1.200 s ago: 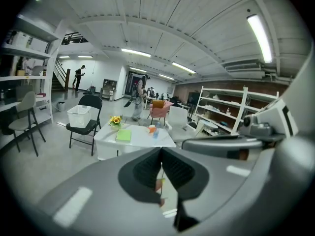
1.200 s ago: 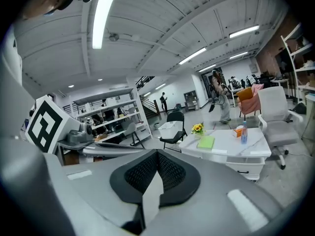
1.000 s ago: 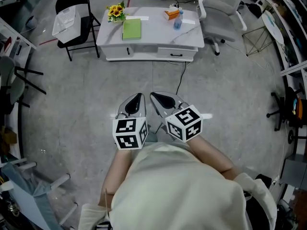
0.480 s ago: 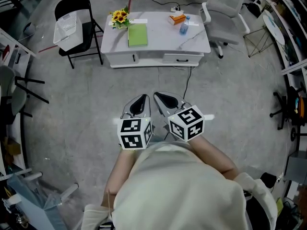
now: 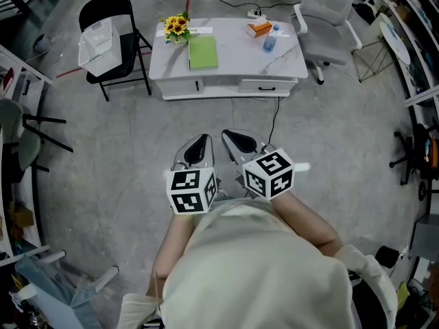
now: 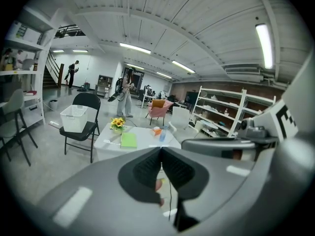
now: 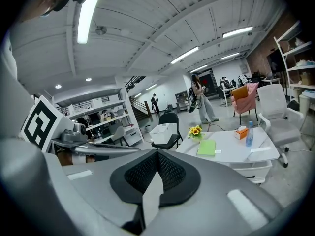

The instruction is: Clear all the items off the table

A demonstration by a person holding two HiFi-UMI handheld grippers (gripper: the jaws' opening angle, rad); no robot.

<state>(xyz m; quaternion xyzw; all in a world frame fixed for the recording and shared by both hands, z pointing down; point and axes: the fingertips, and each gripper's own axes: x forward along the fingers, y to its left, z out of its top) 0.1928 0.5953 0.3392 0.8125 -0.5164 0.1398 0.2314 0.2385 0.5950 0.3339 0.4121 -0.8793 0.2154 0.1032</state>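
While both claws hang side by side just in front of the person's cream top (image 5: 254, 273), the white counter (image 5: 278, 64) stands well ahead of them across the grey floor (image 5: 103, 149). Far ahead and to the left of the left claw (image 5: 197, 146), a black folding chair (image 5: 116, 19) carries a white basket (image 5: 95, 37) on its seat. The left claw's pads are pressed together with nothing caught between them, and its left marker cube (image 5: 188, 190) sits at the near end. Well ahead of this claw, at the counter's left end, stand the sunflowers (image 5: 176, 26). Just right of them and a little nearer the claw, the green notebook (image 5: 203, 52) lies flat.

The right claw (image 5: 238, 142) is likewise closed and empty. It angles slightly toward its neighbour, the two tips near but not touching, with the right marker cube (image 5: 269, 175) behind it. Well ahead of this claw, by the counter's far edge, sits the orange tissue box (image 5: 259, 27), and the water bottle (image 5: 271, 40) stands upright just right of it. A black cable (image 5: 274, 118) runs over the floor from under the counter toward the right claw. Far ahead and to that claw's right, a white office chair (image 5: 326, 12) stands beside the counter's right end.
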